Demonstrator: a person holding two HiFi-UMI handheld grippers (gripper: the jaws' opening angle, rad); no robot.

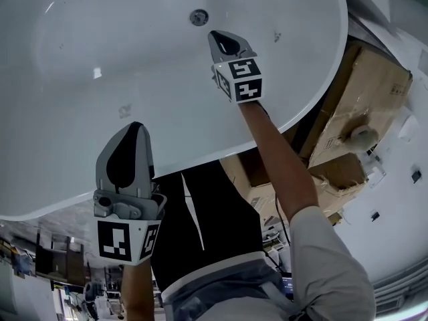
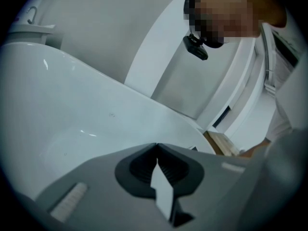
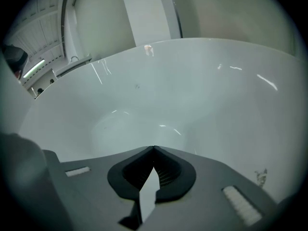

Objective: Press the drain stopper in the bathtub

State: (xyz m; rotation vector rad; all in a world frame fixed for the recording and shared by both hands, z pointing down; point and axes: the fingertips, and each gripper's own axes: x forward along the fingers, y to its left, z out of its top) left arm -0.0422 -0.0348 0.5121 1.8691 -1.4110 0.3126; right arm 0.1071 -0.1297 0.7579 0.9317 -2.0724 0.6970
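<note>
The white bathtub (image 1: pixel 100 52) fills the upper left of the head view. Its round metal drain stopper (image 1: pixel 198 17) sits on the tub floor near the top. My right gripper (image 1: pixel 214 35) reaches into the tub, shut and empty, its tip a short way to the near right of the stopper and apart from it. My left gripper (image 1: pixel 138 126) is shut and empty over the tub's near rim. The right gripper view has the closed tip (image 3: pixel 153 148) over the bare tub floor (image 3: pixel 192 105), with the stopper out of sight. In the left gripper view the closed tip (image 2: pixel 157 144) points across the tub wall (image 2: pixel 72 119).
Cardboard boxes (image 1: pixel 364 92) are stacked right of the tub, with a round white object (image 1: pixel 362 137) on one. The person's dark-clothed torso (image 1: pixel 200 226) stands at the near rim. A white wall and panels (image 2: pixel 159 57) rise behind the tub.
</note>
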